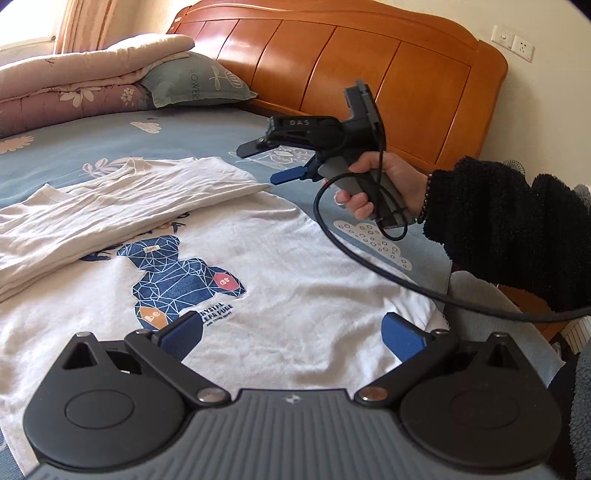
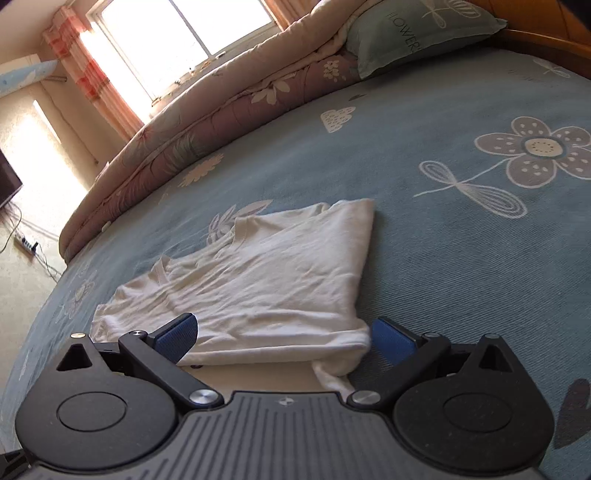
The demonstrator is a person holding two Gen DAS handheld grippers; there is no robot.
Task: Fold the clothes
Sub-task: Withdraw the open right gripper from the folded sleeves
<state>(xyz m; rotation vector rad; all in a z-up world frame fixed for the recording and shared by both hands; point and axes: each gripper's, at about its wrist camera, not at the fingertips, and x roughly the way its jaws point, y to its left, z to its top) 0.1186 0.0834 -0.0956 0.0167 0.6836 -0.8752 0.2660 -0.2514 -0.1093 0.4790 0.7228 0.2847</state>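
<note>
Claws (image 1: 291,334) (image 2: 282,334) spread wide, empty, above T-shirt (image 1: 295,266).

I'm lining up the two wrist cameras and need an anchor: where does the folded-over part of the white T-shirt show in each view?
Left wrist: the folded-over part lies left of centre, above the blue bear print, with the right gripper hovering past its right end.
Right wrist: the folded-over part fills the centre, just beyond the gripper's open fingers.
Shared landmark: the green "FLOWERS" pillow by the headboard.

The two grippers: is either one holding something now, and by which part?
Nothing is held: left gripper and right gripper are both open above the white bear-print T-shirt.
</note>
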